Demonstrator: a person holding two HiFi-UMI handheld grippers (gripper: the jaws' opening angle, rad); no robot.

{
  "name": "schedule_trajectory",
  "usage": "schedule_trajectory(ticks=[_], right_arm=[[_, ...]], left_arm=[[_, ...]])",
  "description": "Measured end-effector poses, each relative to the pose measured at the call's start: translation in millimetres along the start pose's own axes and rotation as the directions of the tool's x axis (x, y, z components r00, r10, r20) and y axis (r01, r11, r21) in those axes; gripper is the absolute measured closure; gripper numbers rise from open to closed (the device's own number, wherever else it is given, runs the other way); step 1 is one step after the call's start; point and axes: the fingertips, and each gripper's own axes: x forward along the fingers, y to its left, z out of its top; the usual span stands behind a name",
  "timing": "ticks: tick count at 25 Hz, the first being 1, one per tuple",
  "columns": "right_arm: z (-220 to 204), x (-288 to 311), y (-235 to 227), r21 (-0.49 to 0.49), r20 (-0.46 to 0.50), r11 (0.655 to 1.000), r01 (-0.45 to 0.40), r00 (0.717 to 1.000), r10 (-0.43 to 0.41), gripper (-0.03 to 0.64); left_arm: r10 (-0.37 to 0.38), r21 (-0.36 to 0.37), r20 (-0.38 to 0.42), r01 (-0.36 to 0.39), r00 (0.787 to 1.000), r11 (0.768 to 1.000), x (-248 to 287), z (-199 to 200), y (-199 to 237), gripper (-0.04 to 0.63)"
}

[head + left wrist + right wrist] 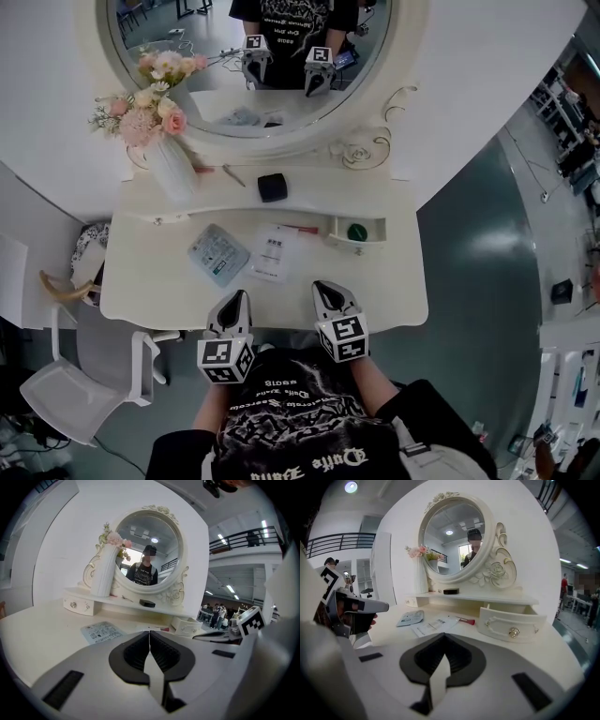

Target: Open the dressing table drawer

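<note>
No print can be read: the shirt [300, 424] lettering is too ornate, and the leaflets [217, 253] left of the drawer [354, 246] are too small.

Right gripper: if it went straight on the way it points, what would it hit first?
Probably the cream tabletop by the white printed leaflet, since it tilts downward; the open cream drawer sits right of that line.

the cream dressing table [141, 300] has its right-hand drawer [513, 624] pulled out, front curved with a round knob [513, 632], a green item inside.
</note>
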Motion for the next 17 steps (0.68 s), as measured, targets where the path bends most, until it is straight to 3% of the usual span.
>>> schedule_trajectory(ticks=[17], right_arm=[[-3.6,-8.2,2.5,-0.012,-0.003,1.0,-0.003,1.0,0.003,0.607]], left_arm=[[-0.004,0.006,0.011,0.004,1.0,1.0,-6.8,0.3,-5.8,0.578]])
